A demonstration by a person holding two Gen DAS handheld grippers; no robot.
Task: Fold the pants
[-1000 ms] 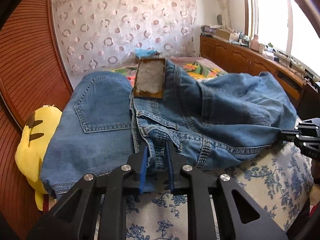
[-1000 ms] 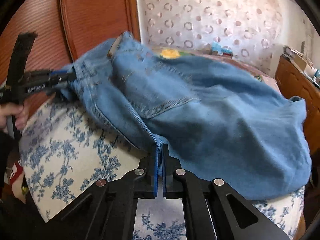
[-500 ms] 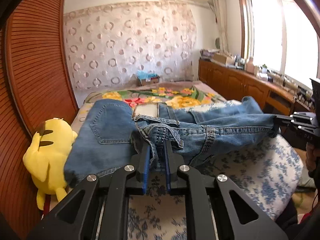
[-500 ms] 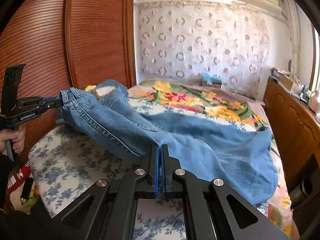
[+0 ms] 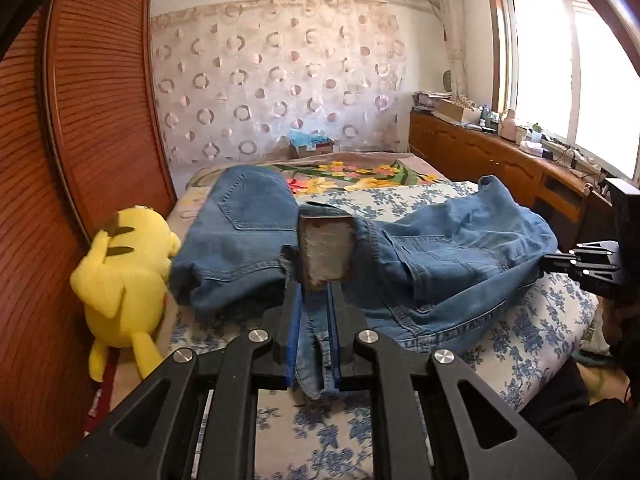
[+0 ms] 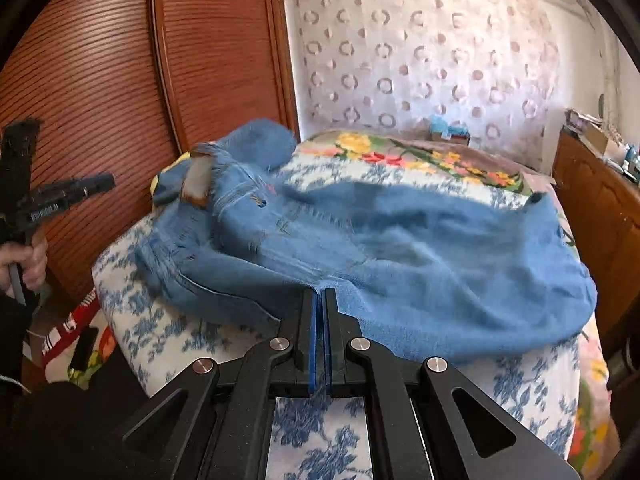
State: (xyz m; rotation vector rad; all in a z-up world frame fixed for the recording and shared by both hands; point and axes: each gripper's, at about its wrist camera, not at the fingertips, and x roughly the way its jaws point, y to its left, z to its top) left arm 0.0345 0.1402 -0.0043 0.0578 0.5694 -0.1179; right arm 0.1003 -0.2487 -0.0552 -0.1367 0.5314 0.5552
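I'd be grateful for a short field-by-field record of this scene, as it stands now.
item: jeans, spread across the bed, partly lifted and rumpled
waist patch: patch stands up just beyond the left gripper
left gripper: denim lies between its fingers in its own view; the right view seems to show a gap to the jeans, so the grip is unclear
right gripper: shut on the jeans' near edge
beside bed: yellow plush, against the wardrobe
fold: not yet made
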